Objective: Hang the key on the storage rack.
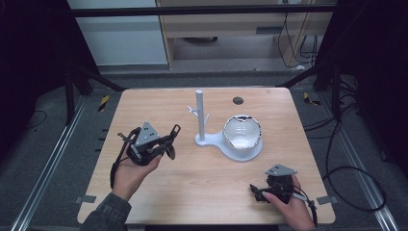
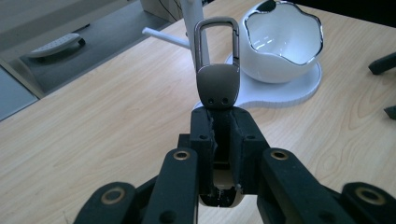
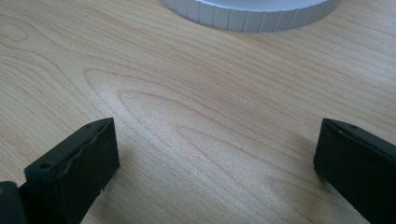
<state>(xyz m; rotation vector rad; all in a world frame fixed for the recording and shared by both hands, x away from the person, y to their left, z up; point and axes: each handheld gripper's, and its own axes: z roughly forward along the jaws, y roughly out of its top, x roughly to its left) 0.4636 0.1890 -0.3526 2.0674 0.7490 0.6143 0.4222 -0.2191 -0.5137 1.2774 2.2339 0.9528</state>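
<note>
- So, the left gripper (image 1: 166, 139) is clamped on a clip (image 2: 217, 70), a grey metal carabiner type; its base sits pinched between the jaws and the loop end sticks out past the tips.
- It hangs above the table (image 1: 159, 106), left of the stand (image 1: 199, 115) (white post with little pegs), with the clip pointing toward the post.
- Next to the post, on the same white base, sits a bowl (image 1: 243, 132) with a wavy shiny rim.
- Over at the near right edge, the right gripper (image 1: 257, 191) sits low over the wood, jaws spread wide with nothing between them, just bare table.
</note>
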